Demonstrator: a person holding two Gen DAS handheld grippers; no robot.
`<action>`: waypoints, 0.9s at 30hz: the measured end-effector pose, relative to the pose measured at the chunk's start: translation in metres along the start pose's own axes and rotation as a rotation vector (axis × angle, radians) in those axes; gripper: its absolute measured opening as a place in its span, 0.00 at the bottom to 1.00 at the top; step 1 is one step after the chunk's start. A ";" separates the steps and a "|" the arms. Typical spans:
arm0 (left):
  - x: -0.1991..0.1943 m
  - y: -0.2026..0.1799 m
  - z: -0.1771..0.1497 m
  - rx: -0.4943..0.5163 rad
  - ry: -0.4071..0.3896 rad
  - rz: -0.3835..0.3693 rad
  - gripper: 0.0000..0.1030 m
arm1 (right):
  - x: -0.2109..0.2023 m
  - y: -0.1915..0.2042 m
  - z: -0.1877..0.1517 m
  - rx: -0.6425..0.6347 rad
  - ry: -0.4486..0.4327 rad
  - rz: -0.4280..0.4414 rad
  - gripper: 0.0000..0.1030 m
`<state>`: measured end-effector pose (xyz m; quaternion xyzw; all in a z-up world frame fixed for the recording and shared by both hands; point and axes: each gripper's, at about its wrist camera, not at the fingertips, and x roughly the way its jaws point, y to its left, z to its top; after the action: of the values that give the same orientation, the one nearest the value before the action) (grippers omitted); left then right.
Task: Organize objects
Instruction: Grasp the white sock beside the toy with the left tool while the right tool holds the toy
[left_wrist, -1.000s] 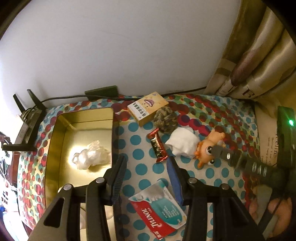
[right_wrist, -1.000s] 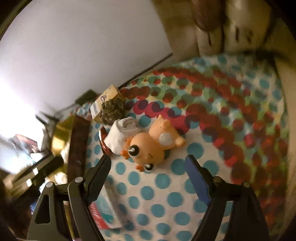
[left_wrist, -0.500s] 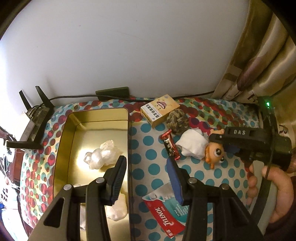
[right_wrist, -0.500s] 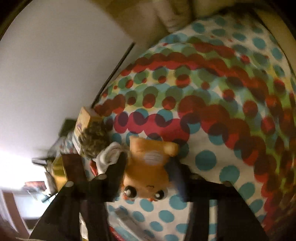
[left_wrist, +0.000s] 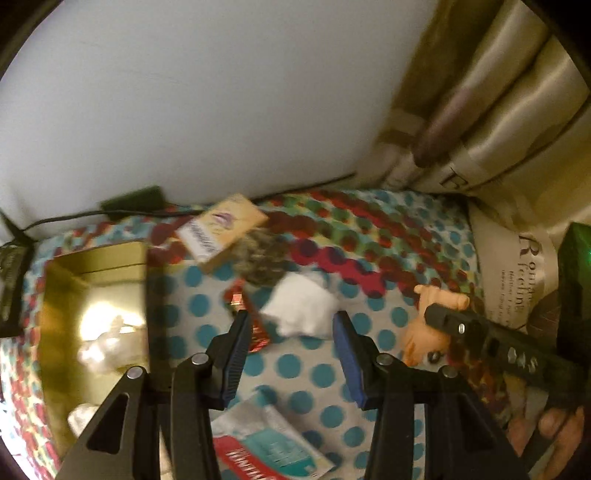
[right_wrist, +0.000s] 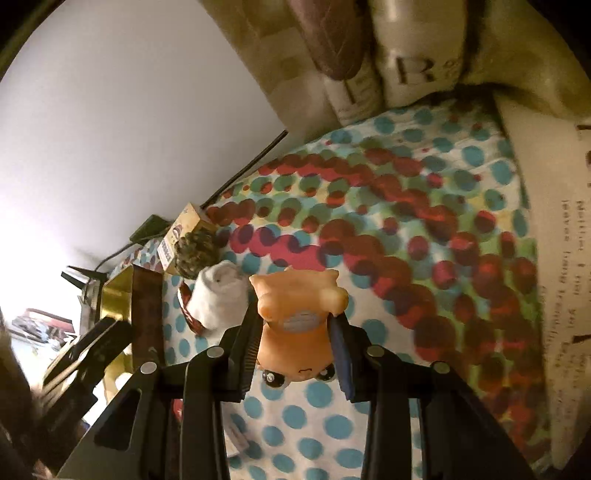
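Observation:
An orange toy animal (right_wrist: 295, 314) sits upside down between the fingers of my right gripper (right_wrist: 295, 332), which is shut on it over the dotted cloth; it also shows in the left wrist view (left_wrist: 424, 332). My left gripper (left_wrist: 291, 343) is open and empty above a white crumpled wad (left_wrist: 303, 310) and a red snack wrapper (left_wrist: 255, 325). A gold tin (left_wrist: 62, 306) at the left holds white crumpled pieces (left_wrist: 99, 350).
A yellow box (left_wrist: 221, 229) and a brown woven ball (left_wrist: 262, 258) lie near the back wall. A Tylenol packet (left_wrist: 269, 450) lies at the front. A curtain (left_wrist: 498, 110) hangs at the right. A black cable and adapter (left_wrist: 133, 199) run along the wall.
My right gripper has closed on the orange toy and pulled it right, away from the white wad. My left gripper has shifted right, from the tin's edge to over the wad.

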<state>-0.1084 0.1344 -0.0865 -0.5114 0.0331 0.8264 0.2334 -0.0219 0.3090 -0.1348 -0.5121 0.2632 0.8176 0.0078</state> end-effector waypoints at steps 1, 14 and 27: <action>0.007 -0.003 0.002 -0.003 0.011 -0.005 0.45 | -0.004 -0.005 -0.001 -0.002 -0.004 0.005 0.32; 0.062 -0.017 0.014 -0.019 0.131 0.057 0.45 | -0.010 -0.027 -0.005 0.004 0.020 0.063 0.33; 0.091 -0.021 0.011 0.036 0.175 0.123 0.55 | -0.004 -0.023 -0.002 -0.030 0.043 0.097 0.33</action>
<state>-0.1425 0.1882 -0.1556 -0.5742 0.0994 0.7907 0.1874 -0.0117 0.3295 -0.1417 -0.5164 0.2756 0.8096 -0.0450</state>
